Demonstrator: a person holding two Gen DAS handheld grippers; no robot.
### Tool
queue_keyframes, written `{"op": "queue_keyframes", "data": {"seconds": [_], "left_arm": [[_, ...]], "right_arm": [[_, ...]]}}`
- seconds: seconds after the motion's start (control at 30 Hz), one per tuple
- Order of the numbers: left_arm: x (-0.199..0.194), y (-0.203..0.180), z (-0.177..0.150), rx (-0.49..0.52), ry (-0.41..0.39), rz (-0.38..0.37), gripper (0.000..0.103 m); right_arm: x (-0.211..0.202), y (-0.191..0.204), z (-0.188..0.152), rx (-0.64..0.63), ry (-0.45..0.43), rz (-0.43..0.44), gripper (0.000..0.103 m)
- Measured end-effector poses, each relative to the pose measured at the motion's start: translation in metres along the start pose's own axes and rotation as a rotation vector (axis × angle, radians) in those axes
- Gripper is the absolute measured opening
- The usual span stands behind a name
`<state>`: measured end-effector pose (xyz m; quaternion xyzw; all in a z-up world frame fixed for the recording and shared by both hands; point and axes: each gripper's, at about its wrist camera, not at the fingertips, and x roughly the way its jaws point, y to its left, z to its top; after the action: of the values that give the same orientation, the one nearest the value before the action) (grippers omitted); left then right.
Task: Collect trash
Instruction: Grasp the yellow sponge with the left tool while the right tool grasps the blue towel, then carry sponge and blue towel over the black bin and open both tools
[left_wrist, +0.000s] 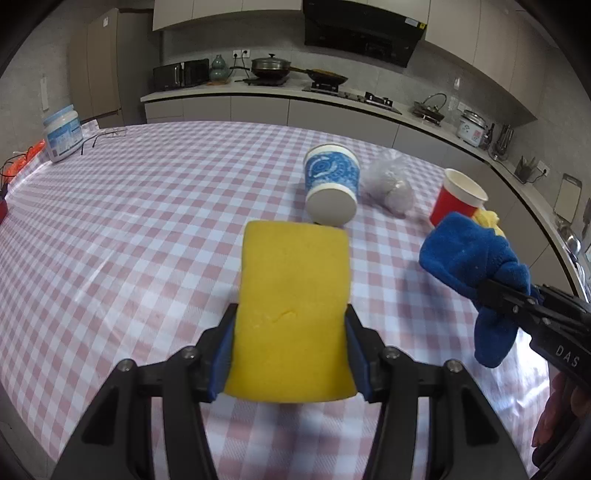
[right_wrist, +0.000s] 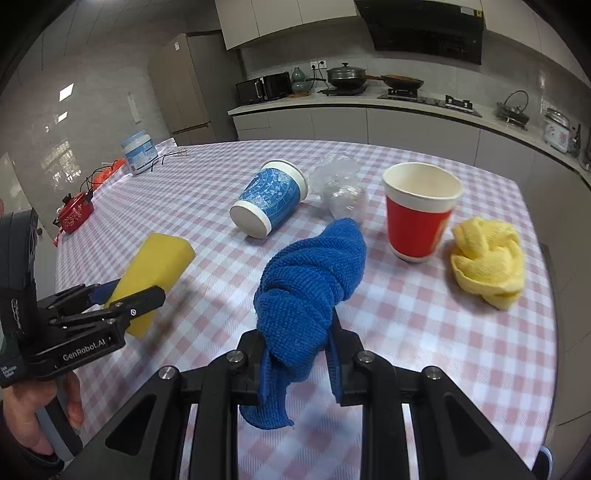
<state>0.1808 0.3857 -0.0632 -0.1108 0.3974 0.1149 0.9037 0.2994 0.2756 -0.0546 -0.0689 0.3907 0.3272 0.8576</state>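
Sponge and cloth held above the checked table (left_wrist: 110, 221).
Left gripper (left_wrist: 291, 332) pinches a smooth yellow sponge (left_wrist: 293, 314); right gripper (right_wrist: 295, 354) squeezes a bunched blue cloth (right_wrist: 314, 280), seemingly lifted clear.

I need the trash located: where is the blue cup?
The blue cup lies tipped over mid-table, beside the crumpled plastic bag, left of the red cup.

Left hand-held gripper (left_wrist: 291, 347) clamped on a yellow sponge (left_wrist: 293, 314) above the checked counter (left_wrist: 129, 229), blue paper cup (left_wrist: 331, 184) tipped over just beyond the sponge, crumpled clear plastic (left_wrist: 391, 182) right of it, red cup (left_wrist: 458, 199) farther right, right hand-held gripper (left_wrist: 491, 295) pinching a blue cloth (left_wrist: 469, 258) right of the sponge.
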Motion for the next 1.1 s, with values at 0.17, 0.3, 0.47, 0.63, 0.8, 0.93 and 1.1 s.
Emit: {"op": "queue_keyframes", "data": {"seconds": [0.17,0.3,0.47,0.63,0.8,0.93,1.1], "left_arm": [[-0.024,-0.013,-0.02,0.026,-0.016,-0.02,0.054],[-0.043,-0.027,-0.035,0.051,-0.027,-0.045,0.054],[-0.063,-0.049,-0.05,0.085,-0.036,-0.079,0.054],[-0.081,-0.07,-0.06,0.112,-0.051,-0.111,0.054],[-0.089,-0.095,-0.068,0.137,-0.058,-0.145,0.054],[-0.091,-0.116,-0.075,0.156,-0.053,-0.166,0.054],[-0.093,-0.154,-0.083,0.188,-0.049,-0.184,0.054]], "right_arm": [[-0.041,0.0,-0.03,0.022,-0.016,-0.043,0.026],[-0.073,-0.006,-0.056,0.048,-0.028,-0.076,0.026],[-0.108,-0.011,-0.082,0.078,-0.041,-0.111,0.026],[-0.138,-0.021,-0.097,0.101,-0.057,-0.141,0.026],[-0.162,-0.031,-0.11,0.113,-0.072,-0.168,0.026],[-0.181,-0.047,-0.121,0.133,-0.082,-0.185,0.026],[-0.207,-0.074,-0.138,0.154,-0.097,-0.21,0.026]]}}
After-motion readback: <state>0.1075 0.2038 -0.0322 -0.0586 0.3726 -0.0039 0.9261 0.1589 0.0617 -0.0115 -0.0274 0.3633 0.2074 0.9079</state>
